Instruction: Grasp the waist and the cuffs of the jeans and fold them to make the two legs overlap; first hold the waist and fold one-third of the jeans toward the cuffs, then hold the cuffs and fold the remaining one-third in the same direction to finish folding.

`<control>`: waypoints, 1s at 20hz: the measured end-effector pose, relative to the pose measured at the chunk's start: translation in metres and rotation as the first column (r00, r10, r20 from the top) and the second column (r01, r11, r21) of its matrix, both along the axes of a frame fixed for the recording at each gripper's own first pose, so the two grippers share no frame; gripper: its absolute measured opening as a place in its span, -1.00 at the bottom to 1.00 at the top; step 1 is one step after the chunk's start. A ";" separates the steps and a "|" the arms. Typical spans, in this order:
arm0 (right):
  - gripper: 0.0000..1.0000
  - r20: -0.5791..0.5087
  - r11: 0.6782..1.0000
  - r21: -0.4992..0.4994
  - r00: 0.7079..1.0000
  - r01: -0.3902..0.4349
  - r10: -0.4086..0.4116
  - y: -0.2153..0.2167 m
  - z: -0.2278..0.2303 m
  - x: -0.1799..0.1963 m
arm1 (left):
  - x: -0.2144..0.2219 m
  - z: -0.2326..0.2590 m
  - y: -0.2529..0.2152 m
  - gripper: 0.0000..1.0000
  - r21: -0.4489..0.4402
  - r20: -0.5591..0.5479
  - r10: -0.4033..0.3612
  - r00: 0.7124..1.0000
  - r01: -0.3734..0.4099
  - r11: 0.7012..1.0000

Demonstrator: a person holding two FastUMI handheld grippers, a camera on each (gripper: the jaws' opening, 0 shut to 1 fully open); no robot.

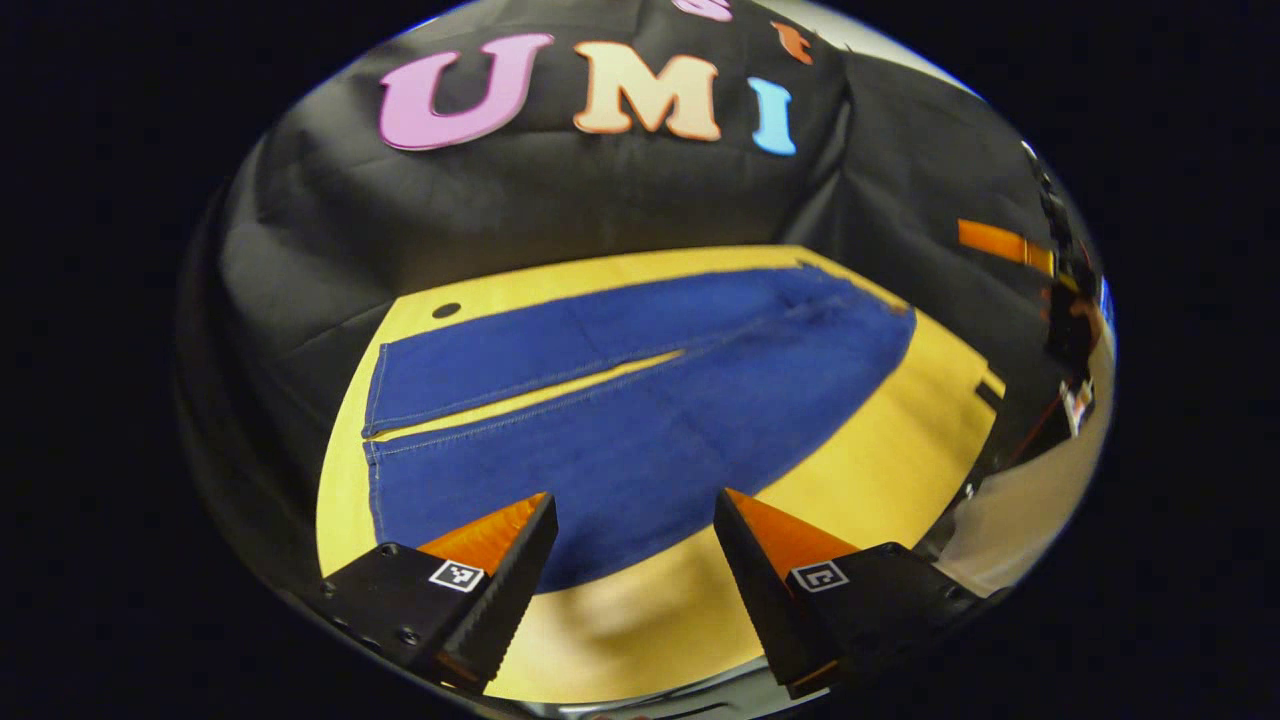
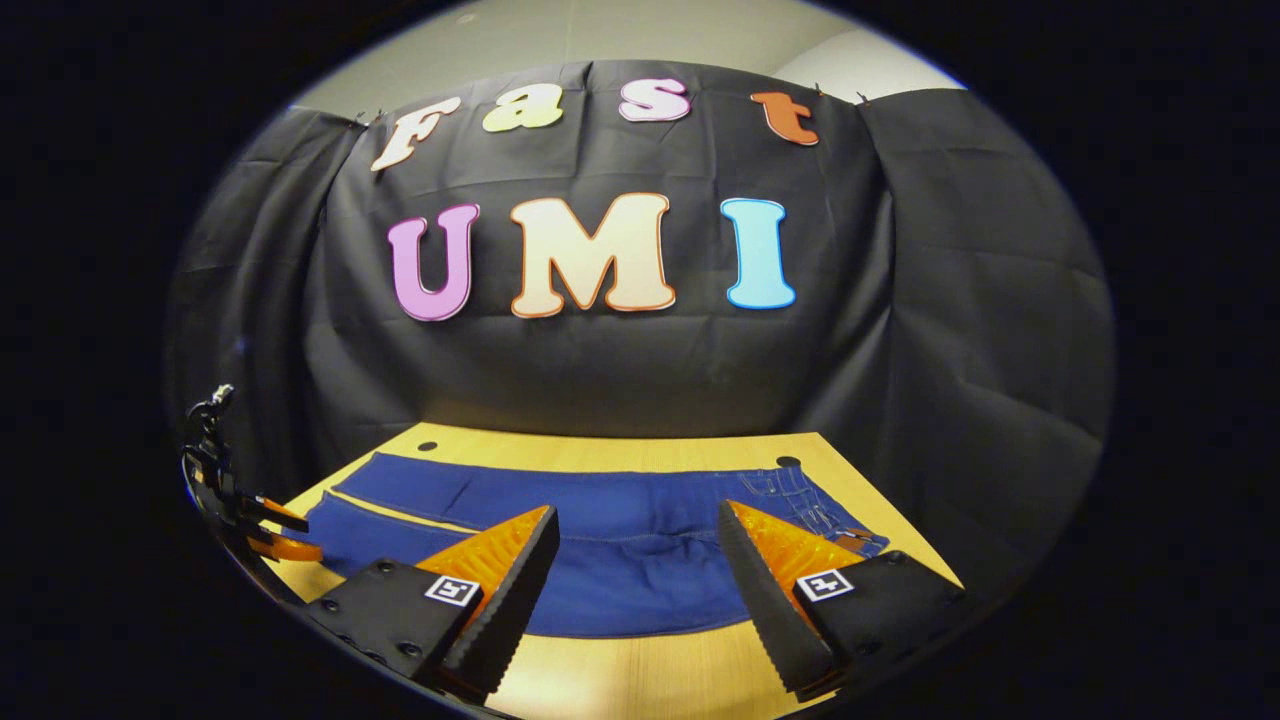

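Jeans (image 1: pixel 640 400) flat on the wooden table (image 1: pixel 900 470)

The left gripper (image 1: pixel 635 525) hovers with jaws apart above the jeans' near edge; the cuffs lie at the jeans' left end.

A recording booth or lab set-up, not a home. Draped with creased black cloth (image 2: pixel 960 300) as a backdrop, pinned up along the top edge at 12 o'clock, with a plain pale wall and ceiling (image 2: pixel 600 30) above it. Furnished with a bare yellow wooden table (image 2: pixel 620 675) with round holes (image 1: pixel 446 310) at the far corners, carrying one pair of jeans (image 2: pixel 620 560) laid flat.
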State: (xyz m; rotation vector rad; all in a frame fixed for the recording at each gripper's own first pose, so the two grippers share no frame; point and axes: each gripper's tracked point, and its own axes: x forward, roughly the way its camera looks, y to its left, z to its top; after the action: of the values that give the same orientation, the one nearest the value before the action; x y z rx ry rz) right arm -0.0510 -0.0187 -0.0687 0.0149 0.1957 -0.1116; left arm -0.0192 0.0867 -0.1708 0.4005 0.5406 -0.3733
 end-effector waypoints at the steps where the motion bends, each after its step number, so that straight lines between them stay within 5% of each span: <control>1: 0.97 -0.011 1.000 -0.004 1.000 -0.002 0.002 0.002 -0.004 0.001 | 0.000 -0.007 0.012 0.90 0.044 -0.035 -0.016 0.999 0.018 0.999; 10: 0.97 -0.091 0.998 0.047 0.995 0.038 -0.034 -0.001 -0.033 -0.004 | -0.005 -0.039 0.065 0.94 0.278 -0.265 -0.085 0.961 0.160 0.947; 20: 1.00 -0.142 0.984 0.069 0.978 0.163 -0.152 -0.043 -0.047 -0.023 | -0.003 -0.057 0.076 0.86 0.273 -0.409 -0.110 0.906 0.237 0.932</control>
State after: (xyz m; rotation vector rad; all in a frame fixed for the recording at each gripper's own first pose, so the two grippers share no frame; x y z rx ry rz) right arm -0.0743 -0.0618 -0.1156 0.1031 0.3353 -0.2635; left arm -0.0224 0.1624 -0.2279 0.6976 0.9644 -0.5488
